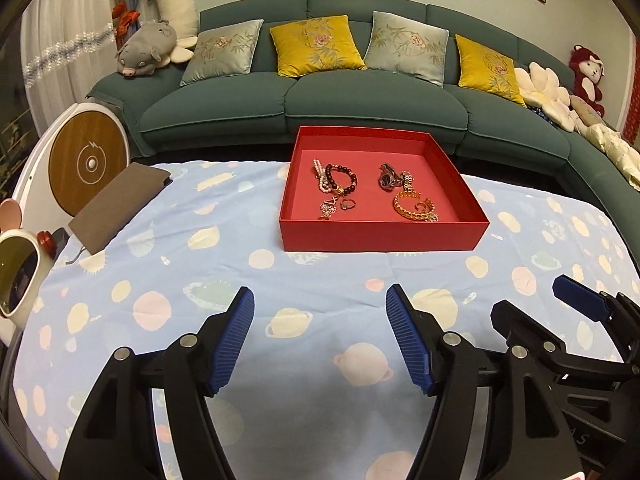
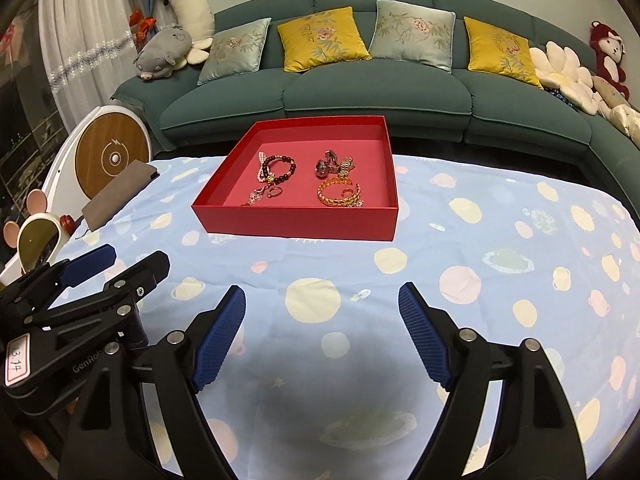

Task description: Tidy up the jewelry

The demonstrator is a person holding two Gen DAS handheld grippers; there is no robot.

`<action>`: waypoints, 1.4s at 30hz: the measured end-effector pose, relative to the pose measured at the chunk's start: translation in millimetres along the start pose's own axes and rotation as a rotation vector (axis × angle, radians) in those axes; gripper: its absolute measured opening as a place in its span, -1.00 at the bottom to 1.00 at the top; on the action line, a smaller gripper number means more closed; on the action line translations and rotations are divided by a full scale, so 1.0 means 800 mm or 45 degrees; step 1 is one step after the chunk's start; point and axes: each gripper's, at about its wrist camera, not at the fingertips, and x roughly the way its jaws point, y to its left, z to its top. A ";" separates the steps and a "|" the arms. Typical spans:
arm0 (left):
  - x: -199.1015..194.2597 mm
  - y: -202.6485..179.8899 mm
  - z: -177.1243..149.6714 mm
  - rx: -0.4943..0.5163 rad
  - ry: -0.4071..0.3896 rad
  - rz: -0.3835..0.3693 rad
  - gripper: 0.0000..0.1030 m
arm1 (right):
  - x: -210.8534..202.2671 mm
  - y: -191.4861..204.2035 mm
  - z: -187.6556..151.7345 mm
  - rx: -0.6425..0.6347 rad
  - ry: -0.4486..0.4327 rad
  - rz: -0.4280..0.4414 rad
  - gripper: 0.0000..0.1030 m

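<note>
A shallow red box point(image 1: 382, 234) point(image 2: 296, 224) stands on the planet-print cloth at the table's far side. Inside lie a dark bead bracelet point(image 1: 341, 179) point(image 2: 281, 168), a pearl strand point(image 1: 320, 178), a small ring point(image 1: 347, 204) point(image 2: 276, 191), a watch point(image 1: 390, 178) point(image 2: 326, 166) and a gold bangle point(image 1: 414, 205) point(image 2: 339, 194). My left gripper point(image 1: 320, 300) hovers open over bare cloth, well short of the box. My right gripper point(image 2: 322, 298) is open too, nothing between its blue pads. Each gripper shows at the other view's edge: the right one point(image 1: 532, 304), the left one point(image 2: 128, 258).
A brown notebook point(image 1: 120, 204) point(image 2: 116, 196) lies at the table's left edge, by a round wooden-faced device point(image 1: 86, 164) and a mouse-eared mirror point(image 1: 16, 276). A teal sofa point(image 1: 360, 96) with cushions and plush toys runs behind the table.
</note>
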 end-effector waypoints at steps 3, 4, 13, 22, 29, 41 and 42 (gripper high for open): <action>-0.003 0.002 -0.002 0.008 -0.009 0.011 0.27 | 0.000 0.004 -0.002 -0.010 -0.009 -0.010 0.50; -0.004 0.003 -0.003 0.009 -0.009 0.013 0.27 | 0.000 0.005 -0.002 -0.007 -0.008 -0.011 0.50; -0.007 0.012 -0.005 -0.006 -0.011 0.034 0.27 | 0.000 0.014 -0.002 -0.003 -0.008 -0.011 0.50; -0.008 0.016 0.000 -0.035 -0.018 0.047 0.27 | 0.001 0.018 0.001 0.024 -0.023 -0.024 0.50; -0.008 0.014 0.001 -0.033 -0.024 0.048 0.27 | -0.001 0.015 0.003 0.045 -0.030 -0.030 0.50; -0.008 0.004 0.003 -0.028 -0.029 0.047 0.27 | -0.004 0.006 0.001 0.064 -0.038 -0.050 0.50; -0.008 0.004 0.003 -0.028 -0.028 0.046 0.27 | -0.005 0.006 0.001 0.063 -0.039 -0.053 0.50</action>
